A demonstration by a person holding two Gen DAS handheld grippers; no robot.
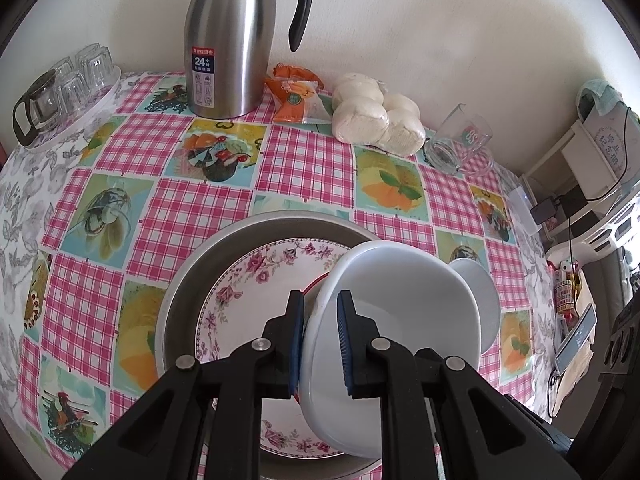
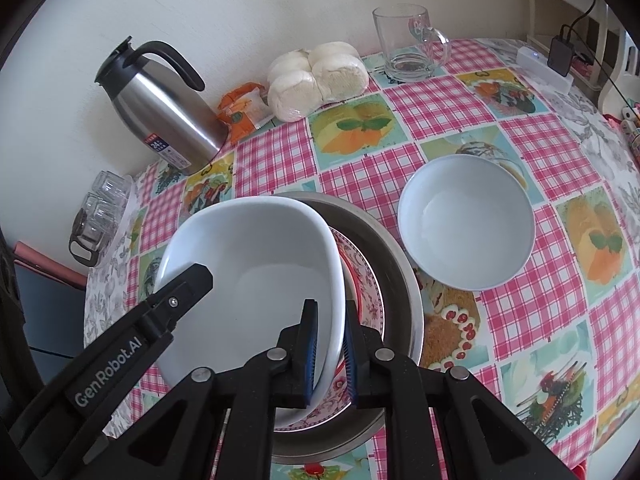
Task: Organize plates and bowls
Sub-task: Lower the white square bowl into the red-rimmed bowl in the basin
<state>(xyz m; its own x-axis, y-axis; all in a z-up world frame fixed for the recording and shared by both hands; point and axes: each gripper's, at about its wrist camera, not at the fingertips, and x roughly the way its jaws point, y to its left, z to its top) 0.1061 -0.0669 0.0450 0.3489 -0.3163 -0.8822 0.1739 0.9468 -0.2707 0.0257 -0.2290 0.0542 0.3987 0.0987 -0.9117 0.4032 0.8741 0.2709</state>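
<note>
Left wrist view: left gripper [image 1: 320, 344] has its jaws nearly closed on the near rim of the square bowl [image 1: 400, 300], one pad inside, one outside.
Right wrist view: right gripper [image 2: 330, 350] has its jaws pinched just as tight on the opposite rim of the same square bowl [image 2: 256, 264]; the left gripper's finger [image 2: 176, 292] shows at the bowl's far side.
Bowl pose: held between both grippers, tilted, hanging over the floral plate [image 1: 248, 280], which lies in the steel pan [image 1: 192, 280].
Key relation: the stack sits directly under the bowl, so the move is likely straight down, levelling the tilt.
Round bowl: [image 2: 466, 222] stands alone on the worktop [image 2: 440, 100], just beside the pan on the right gripper's side, nearer that hand.
Risk: I judge an uneven release could let the bowl slide on the plate.
Clutter: flask [image 1: 232, 40] and glass mug [image 2: 408, 44] are well apart, by the wall.
</note>
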